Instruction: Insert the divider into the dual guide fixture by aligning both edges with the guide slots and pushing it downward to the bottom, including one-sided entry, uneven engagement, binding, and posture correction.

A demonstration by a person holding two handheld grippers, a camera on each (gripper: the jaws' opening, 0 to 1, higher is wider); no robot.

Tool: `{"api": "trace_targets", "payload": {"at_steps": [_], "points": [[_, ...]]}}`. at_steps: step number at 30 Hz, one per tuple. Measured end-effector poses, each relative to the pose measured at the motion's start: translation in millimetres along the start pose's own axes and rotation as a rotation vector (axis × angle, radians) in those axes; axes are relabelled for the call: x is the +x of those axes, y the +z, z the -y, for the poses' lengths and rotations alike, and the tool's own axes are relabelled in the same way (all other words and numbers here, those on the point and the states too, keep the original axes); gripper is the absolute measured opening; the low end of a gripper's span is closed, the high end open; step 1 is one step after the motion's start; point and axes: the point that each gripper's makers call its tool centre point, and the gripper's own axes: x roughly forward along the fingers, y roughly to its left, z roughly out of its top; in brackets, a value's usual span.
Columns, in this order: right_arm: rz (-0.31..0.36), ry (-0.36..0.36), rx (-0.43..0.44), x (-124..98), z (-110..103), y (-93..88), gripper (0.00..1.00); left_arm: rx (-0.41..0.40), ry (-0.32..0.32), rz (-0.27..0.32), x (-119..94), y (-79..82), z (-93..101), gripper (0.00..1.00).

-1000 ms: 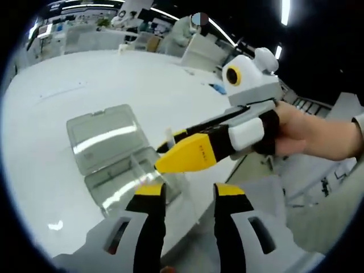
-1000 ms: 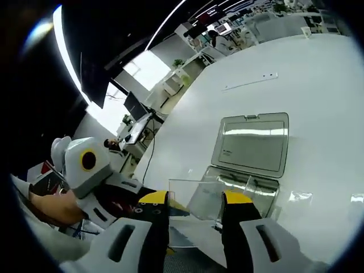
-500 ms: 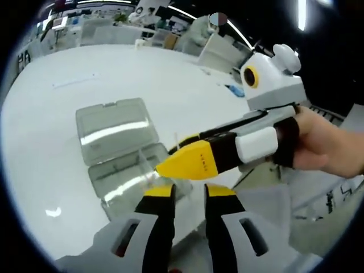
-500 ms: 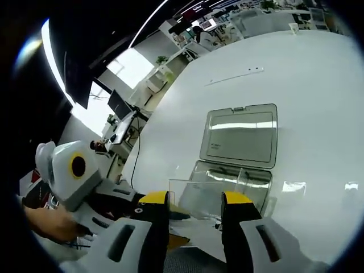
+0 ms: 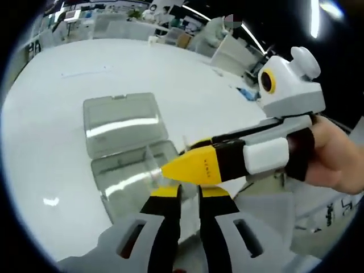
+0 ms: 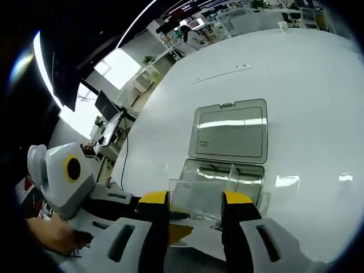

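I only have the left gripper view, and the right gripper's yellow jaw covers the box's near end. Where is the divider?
Observer: In the right gripper view the divider is a clear sheet spanning the gap between the right gripper's jaws.
Operator: Is it in the box?
Observer: It stands upright in front of the box's open tray. I cannot tell whether its edges are in the slots.
Operator: And my left gripper?
Observer: In that view the left gripper's dark tip comes in from the left and reaches the divider's lower left corner.
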Motion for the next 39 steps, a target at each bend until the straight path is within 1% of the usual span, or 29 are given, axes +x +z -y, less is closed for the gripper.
{"api": "trace_targets", "payload": {"at_steps": [6,13,23,27,34,38,39], "points": [[-0.008,-0.007,0.004,3,-2,-2.7,0.31,-0.018,0.014,0.000,2,-1.6,-3.5,0.08],[-0.005,-0.006,0.017,4,-9,-2.3,0.31,-0.037,0.023,-0.002,3,-2.8,-4.9,0.05],[-0.003,-0.019,0.030,3,-9,-3.4,0.31,-0.054,0.031,0.004,3,-2.9,-8.8,0.04],[-0.009,-0.017,0.030,3,-11,-4.9,0.31,-0.063,0.027,0.010,1,-3.9,-11.2,0.03],[-0.018,-0.010,0.028,3,-12,-7.3,0.31,-0.054,0.015,-0.011,1,-6.3,-10.0,0.02],[-0.024,-0.004,0.027,4,-12,-6.3,0.32,-0.067,-0.003,-0.020,1,-6.4,-8.8,0.02],[-0.029,0.000,0.018,5,-12,-6.3,0.32,-0.082,-0.015,-0.023,1,-6.9,-7.9,0.02]]}}
